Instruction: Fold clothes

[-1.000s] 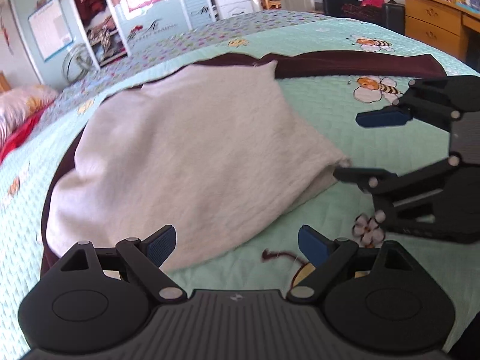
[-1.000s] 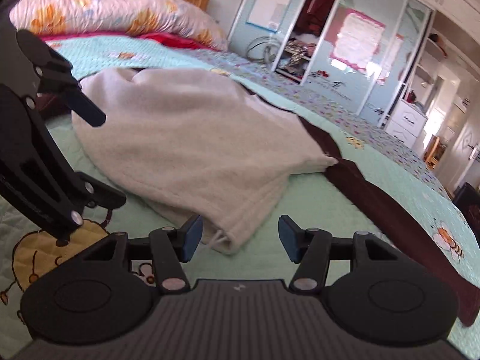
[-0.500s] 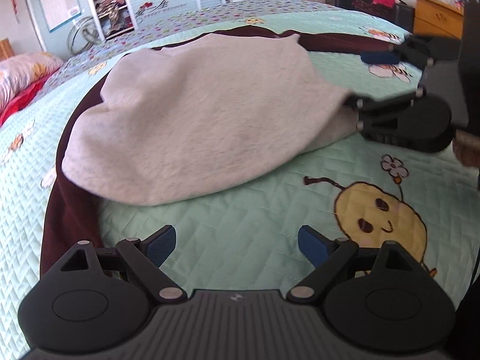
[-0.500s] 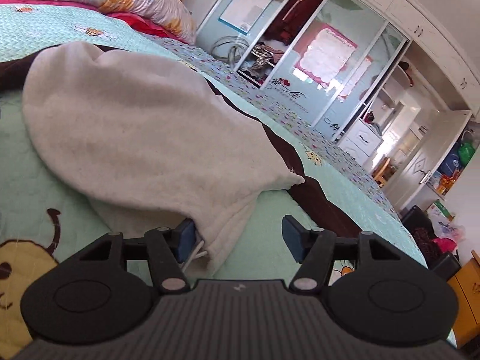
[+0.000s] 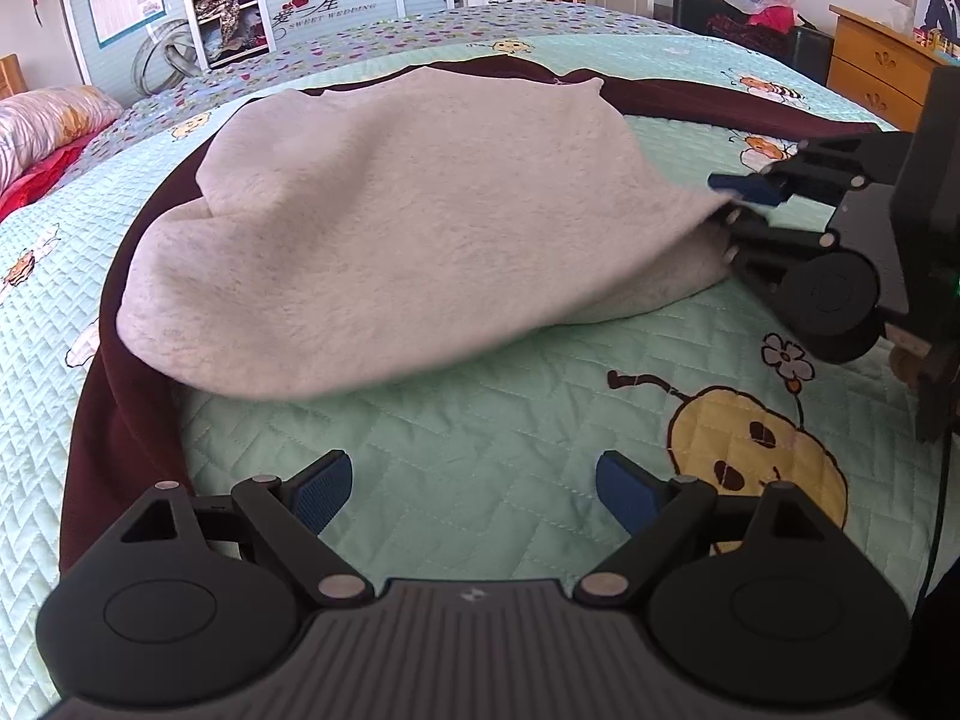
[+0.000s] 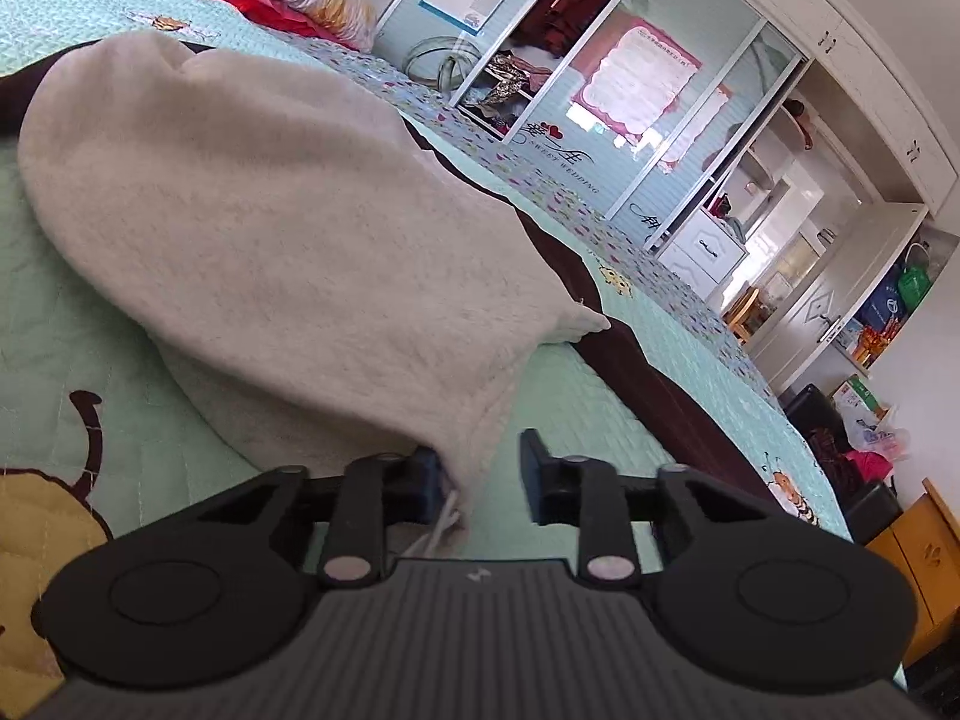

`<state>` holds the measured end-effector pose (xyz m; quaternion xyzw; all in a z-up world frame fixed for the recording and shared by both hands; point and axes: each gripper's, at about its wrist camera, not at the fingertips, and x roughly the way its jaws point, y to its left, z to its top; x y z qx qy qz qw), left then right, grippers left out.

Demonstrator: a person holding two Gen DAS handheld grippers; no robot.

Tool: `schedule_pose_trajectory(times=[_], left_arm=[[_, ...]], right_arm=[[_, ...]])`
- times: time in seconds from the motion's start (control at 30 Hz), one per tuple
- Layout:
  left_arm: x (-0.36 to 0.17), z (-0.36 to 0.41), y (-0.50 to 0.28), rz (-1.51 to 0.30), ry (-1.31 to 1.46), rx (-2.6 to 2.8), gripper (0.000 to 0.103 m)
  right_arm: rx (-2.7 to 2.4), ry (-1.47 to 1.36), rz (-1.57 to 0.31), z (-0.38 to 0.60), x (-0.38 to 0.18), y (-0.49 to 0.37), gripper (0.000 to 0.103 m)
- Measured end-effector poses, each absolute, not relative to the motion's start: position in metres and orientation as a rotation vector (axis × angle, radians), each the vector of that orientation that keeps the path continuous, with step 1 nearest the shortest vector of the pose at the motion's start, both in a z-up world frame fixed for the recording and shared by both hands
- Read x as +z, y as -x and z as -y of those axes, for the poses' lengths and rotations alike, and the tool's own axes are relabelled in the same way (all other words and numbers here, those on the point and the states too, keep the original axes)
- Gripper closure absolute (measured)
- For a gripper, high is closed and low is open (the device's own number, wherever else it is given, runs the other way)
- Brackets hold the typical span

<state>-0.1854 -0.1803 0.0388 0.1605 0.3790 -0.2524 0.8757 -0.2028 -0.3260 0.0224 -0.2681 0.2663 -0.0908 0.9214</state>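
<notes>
Surface: green quilted bedspread [image 5: 492, 420] with cartoon bees, wardrobe behind.
Garment: grey fleece garment [image 5: 408, 228] lay across the middle of the left view, its dark red outer side [image 5: 102, 420] showing along the left edge; long axis ran lower left to upper right.
Right tongs: right gripper [image 6: 480, 468] was closing, the garment's corner between its jaws but the pads not yet pressing.
Left tongs: left gripper [image 5: 471, 489] stood wide open over bare quilt, empty.
Nearer hand: right, at the corner; the left sat short of the lower hem.
</notes>
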Motion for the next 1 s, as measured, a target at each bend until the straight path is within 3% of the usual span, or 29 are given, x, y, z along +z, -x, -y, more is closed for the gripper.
schedule_pose_trajectory(times=[0.4,0.47,0.6,1.0], left_arm=[[0.042,0.178,0.183,-0.758,-0.367,-0.471,0.011],[0.043,0.172,0.178,-0.742,-0.366,-0.428,0.011],[0.039,0.158,0.165,-0.713,-0.41,-0.306,0.011],[0.034,0.14,0.132,-0.511,-0.668,-0.081,0.013]], right_arm=[[-0.343,0.244,-0.569,0.376,0.036,0.217,0.092],[-0.344,0.069,-0.628,0.399,0.03,0.211,0.092],[-0.35,-0.148,-0.612,0.428,0.019,0.217,0.084],[-0.313,-0.189,-0.552,0.437,0.014,0.225,0.08]])
